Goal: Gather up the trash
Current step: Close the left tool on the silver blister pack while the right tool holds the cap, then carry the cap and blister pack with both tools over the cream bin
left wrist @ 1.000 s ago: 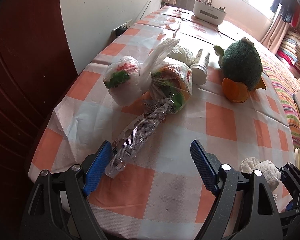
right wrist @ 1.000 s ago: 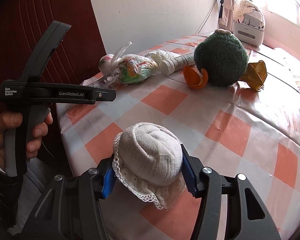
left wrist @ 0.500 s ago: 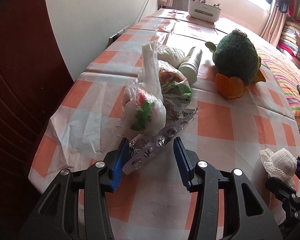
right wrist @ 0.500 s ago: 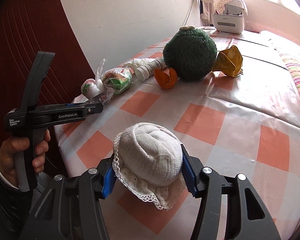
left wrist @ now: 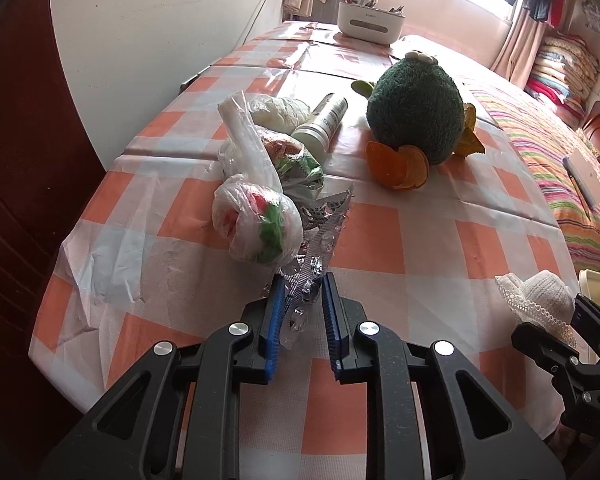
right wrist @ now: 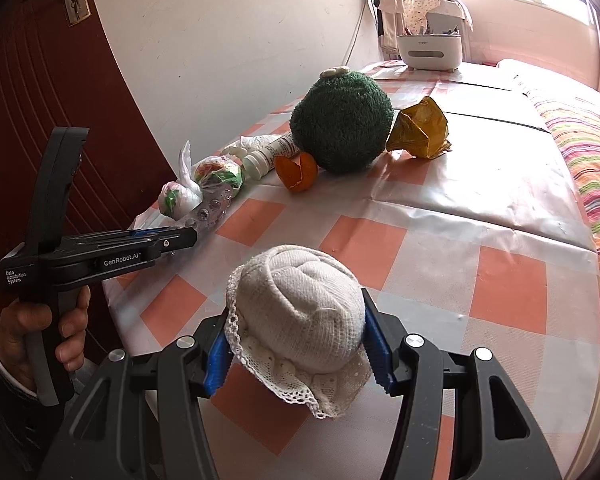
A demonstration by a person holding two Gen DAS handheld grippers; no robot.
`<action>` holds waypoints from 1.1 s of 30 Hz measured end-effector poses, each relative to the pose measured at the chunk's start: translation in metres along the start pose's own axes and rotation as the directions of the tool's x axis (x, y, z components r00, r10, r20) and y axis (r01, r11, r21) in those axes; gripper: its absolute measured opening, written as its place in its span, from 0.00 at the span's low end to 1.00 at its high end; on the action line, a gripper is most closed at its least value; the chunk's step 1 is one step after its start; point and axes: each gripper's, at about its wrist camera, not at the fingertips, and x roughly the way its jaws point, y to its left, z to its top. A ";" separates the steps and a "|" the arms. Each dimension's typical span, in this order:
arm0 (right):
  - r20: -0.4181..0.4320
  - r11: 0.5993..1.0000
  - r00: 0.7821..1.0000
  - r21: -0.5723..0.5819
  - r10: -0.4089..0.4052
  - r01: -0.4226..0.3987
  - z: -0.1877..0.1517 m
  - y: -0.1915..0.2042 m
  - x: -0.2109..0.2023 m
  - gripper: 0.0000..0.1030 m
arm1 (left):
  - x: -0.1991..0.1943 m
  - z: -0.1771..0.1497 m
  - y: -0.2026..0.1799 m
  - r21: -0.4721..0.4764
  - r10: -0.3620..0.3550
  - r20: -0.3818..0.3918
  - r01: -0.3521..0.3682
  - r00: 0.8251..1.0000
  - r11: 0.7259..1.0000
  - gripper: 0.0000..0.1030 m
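My left gripper (left wrist: 300, 312) is shut on the near end of a silver blister pack (left wrist: 320, 236), which lies on the checked tablecloth (left wrist: 380, 248). A knotted plastic bag of scraps (left wrist: 256, 224) leans on the pack; a second wrapped bundle (left wrist: 292, 156) sits behind it. My right gripper (right wrist: 296, 340) is shut on a rolled white lace-edged sock (right wrist: 300, 320), held above the table's near edge. The sock also shows in the left wrist view (left wrist: 540, 300). The left gripper shows in the right wrist view (right wrist: 188, 238).
A green plush toy (left wrist: 416, 116), orange peel (left wrist: 396, 164), a white bottle (left wrist: 320, 124), crumpled tissue (left wrist: 280, 110) and a yellow wrapper (right wrist: 418, 128) lie further back. A white box (left wrist: 370, 22) stands at the far end. A wall (left wrist: 160, 20) runs along the left.
My left gripper has closed from wide open onto the blister pack's near end. The plastic bag has shifted beside the pack. My right gripper keeps holding the sock.
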 end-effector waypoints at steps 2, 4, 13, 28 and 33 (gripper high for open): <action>0.006 1.000 1.000 0.003 -0.003 0.003 0.000 -0.001 -0.002 0.52 | -0.002 0.001 -0.001 -0.006 -0.028 0.005 0.028 1.000 1.000 0.10; 0.011 1.000 1.000 0.002 -0.007 0.007 0.000 -0.003 -0.004 0.52 | -0.003 0.001 -0.005 -0.001 -0.039 0.013 0.039 0.999 0.999 0.09; 0.041 1.000 0.999 0.007 -0.020 0.020 0.001 -0.007 -0.013 0.52 | -0.010 0.002 -0.020 0.023 -0.088 0.047 0.087 0.995 0.996 0.08; 0.086 0.997 0.994 0.041 -0.070 0.066 -0.002 -0.027 -0.034 0.52 | -0.013 0.003 -0.056 0.096 -0.147 0.064 0.141 0.987 0.985 0.08; 0.099 0.995 0.991 0.058 -0.091 0.085 -0.003 -0.037 -0.042 0.52 | -0.012 0.002 -0.069 0.124 -0.161 0.058 0.153 0.985 0.980 0.08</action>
